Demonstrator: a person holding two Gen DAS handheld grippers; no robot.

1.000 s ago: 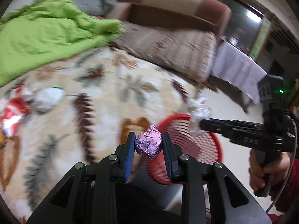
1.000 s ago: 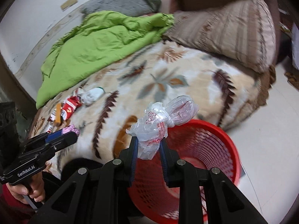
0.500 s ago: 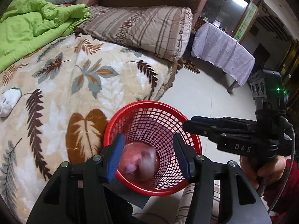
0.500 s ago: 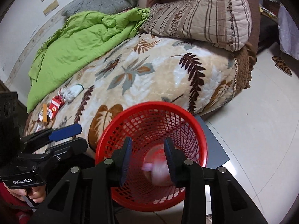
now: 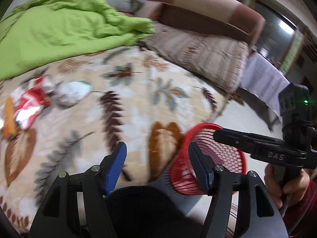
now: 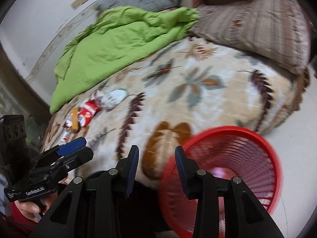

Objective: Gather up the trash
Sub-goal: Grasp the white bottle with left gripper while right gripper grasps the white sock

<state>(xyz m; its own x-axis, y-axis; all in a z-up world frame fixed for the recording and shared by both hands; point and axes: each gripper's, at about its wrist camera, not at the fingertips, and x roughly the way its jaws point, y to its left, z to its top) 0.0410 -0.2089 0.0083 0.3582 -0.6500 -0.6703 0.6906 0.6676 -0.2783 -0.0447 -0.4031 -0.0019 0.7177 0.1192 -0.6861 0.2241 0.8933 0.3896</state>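
Trash lies in one cluster far to the left of the red basket (image 6: 227,170), up on the leaf-print blanket (image 6: 198,103): I count one orange strip (image 6: 75,119), one red-and-white wrapper (image 6: 89,112) and one crumpled white wad (image 6: 115,97), the three touching or just beside each other. A blurred pink scrap (image 6: 218,172) shows inside the basket. My left gripper (image 5: 156,158) hangs left of the basket with its jaws wide and nothing between them. My right gripper (image 6: 156,163) sits at the basket's near-left rim, jaws also spread and bare. One green quilt (image 6: 118,39) and one striped pillow (image 6: 257,29) lie beyond the basket.
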